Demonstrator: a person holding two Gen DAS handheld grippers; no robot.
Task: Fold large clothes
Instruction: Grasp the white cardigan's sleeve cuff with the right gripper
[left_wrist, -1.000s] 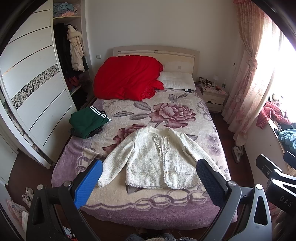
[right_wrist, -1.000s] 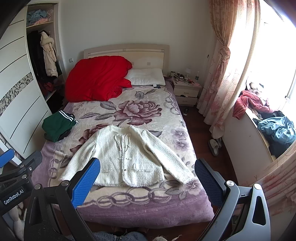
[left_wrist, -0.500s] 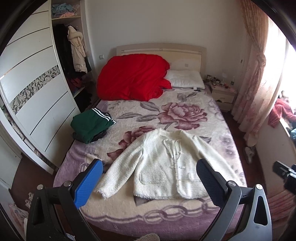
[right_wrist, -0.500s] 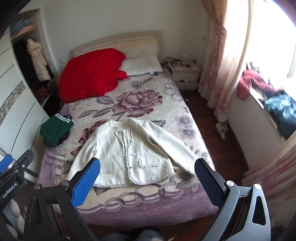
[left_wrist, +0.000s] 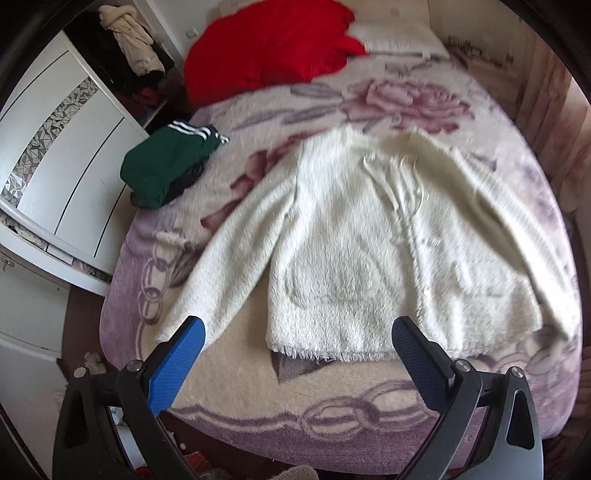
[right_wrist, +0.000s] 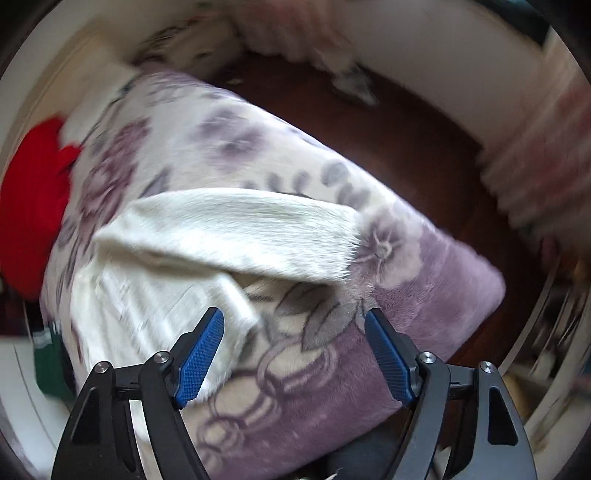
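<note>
Far left on the bed (left_wrist: 236, 373) sat green clothes (left_wrist: 166, 162). The left gripper (left_wrist: 295, 363) hung spread wide, empty, above the near hem of the white jacket (left_wrist: 369, 240) lying flat mid-bed. The right gripper (right_wrist: 294, 349) had just been narrowing, nothing between its pads, over the jacket's right sleeve (right_wrist: 236, 236).

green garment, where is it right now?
In the left wrist view the folded green garment lies at the bed's left edge, beside the wardrobe, left of the white jacket and below the red quilt.
</note>
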